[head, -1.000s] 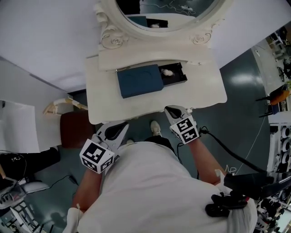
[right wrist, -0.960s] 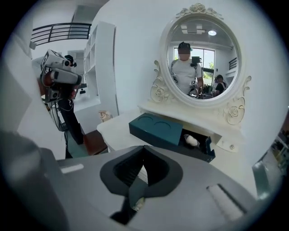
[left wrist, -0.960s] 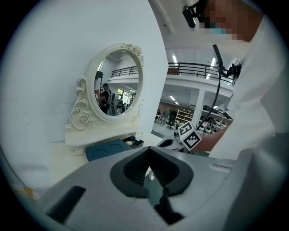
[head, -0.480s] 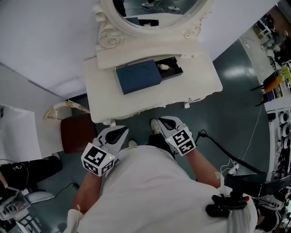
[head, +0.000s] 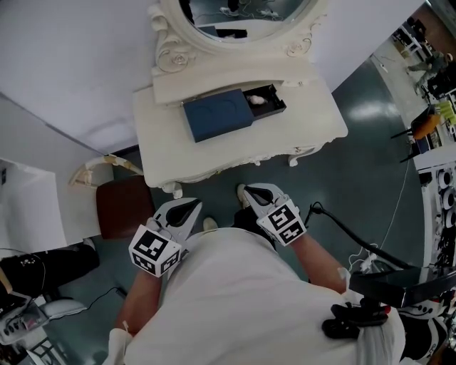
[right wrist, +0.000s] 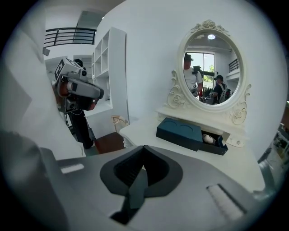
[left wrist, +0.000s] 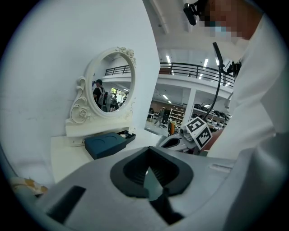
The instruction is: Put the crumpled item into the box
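Head view | crumpled item [head: 258, 99] sits in the open box [head: 217, 117] tray — task looks done | left gripper [head: 191, 207] and right gripper [head: 253, 191] clenched, empty — held clear of table [head: 171, 151]

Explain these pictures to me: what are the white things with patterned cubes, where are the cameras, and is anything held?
No robot here: a person holds two hand tongs, the left tongs and right tongs, each with a marker cube. One picture comes from a camera on the person's head, looking down; the others from a camera on each tongs. On the white dressing table, in front of the mirror, lies a dark blue box, slid open, the crumpled item inside. Both tongs are shut and empty.
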A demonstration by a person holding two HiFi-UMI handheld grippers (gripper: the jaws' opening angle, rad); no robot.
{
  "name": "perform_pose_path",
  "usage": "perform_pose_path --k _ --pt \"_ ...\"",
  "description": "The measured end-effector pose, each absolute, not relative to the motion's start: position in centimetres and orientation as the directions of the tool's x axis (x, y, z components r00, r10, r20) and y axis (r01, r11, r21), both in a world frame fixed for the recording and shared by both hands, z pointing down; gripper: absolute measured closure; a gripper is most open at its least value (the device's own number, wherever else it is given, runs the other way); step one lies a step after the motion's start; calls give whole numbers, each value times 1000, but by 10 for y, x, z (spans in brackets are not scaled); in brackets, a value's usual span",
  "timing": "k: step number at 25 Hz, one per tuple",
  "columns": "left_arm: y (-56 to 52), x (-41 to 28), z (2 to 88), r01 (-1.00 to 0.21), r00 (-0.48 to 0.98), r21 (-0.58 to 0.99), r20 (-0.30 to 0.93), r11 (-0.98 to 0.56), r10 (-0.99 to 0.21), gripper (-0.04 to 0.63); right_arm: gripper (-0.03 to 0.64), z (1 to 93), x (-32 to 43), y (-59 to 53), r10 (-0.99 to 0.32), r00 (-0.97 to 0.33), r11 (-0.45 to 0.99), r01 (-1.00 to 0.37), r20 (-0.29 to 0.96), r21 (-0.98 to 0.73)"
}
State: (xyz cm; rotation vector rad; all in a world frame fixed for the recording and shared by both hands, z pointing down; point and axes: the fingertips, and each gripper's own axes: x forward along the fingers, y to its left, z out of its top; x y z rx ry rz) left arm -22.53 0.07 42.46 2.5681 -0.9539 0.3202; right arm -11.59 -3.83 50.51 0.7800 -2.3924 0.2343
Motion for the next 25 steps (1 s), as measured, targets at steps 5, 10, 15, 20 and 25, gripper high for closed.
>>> perform_pose_path --k 5,10,15,20,25 --pt "7 -224 425 -667 740 269 345 -694 -577 592 617 503 -116 -33 -479 -651 816 -577 589 25" --pt "12 -223 426 -670 737 266 348 -693 -580 592 617 499 -122 -28 -475 -667 823 -568 574 20" --pt "18 -220 430 -671 737 268 350 -692 -578 592 617 498 -122 -24 -475 -672 827 -562 568 26" --pt "15 -217 433 -669 738 268 355 -694 -574 592 617 503 -121 -25 -468 -673 831 -556 573 26" --pt "16 -213 437 -670 736 274 364 -690 -571 592 617 508 -117 -24 -460 -670 841 -539 583 44"
